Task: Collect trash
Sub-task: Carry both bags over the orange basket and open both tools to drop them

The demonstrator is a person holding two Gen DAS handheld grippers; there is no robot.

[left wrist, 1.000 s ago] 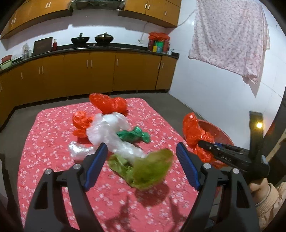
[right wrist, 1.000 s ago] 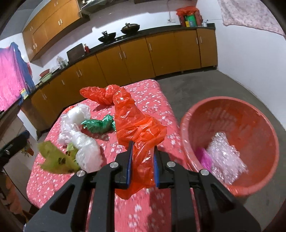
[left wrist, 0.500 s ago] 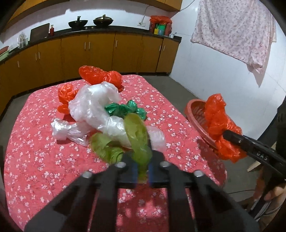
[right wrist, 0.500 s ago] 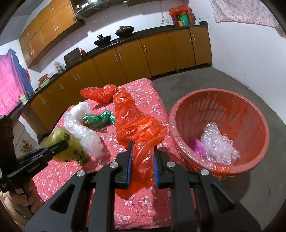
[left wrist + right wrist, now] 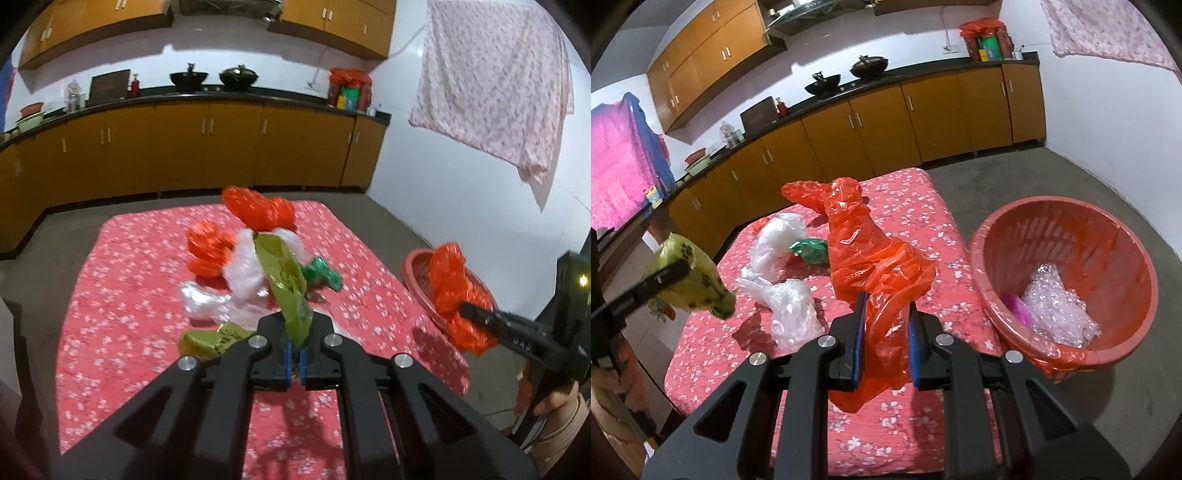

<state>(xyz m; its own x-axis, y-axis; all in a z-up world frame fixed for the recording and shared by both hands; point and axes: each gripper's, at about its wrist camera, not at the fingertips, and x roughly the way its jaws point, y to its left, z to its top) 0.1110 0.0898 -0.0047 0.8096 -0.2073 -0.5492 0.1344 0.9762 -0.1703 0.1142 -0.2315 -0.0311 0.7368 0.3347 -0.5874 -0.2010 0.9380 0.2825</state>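
My left gripper (image 5: 294, 356) is shut on an olive-green plastic bag (image 5: 286, 288), which hangs lifted above the red flowered tablecloth (image 5: 122, 317). From the right wrist view the same green bag (image 5: 689, 282) dangles at the table's left end. A crumpled orange-red plastic bag (image 5: 875, 280) is pinched in my right gripper (image 5: 886, 338), held over the table's near right part, left of the red plastic basket (image 5: 1071, 221). That basket holds clear bubble wrap (image 5: 1056, 306) and a pink scrap. In the left wrist view the orange-red bag (image 5: 452, 291) hangs in front of the basket.
On the table lie clear plastic bags (image 5: 240, 284), a green foil wrapper (image 5: 321, 275) and other orange-red bags (image 5: 258, 208). The basket stands on the concrete floor right of the table. Brown kitchen cabinets (image 5: 184, 147) run along the back wall; a flowered cloth (image 5: 495, 85) hangs at the right.
The left gripper closed on the green bag and lifted it off the table, pulling back. The right gripper kept its hold on the orange-red bag and stayed near the basket.
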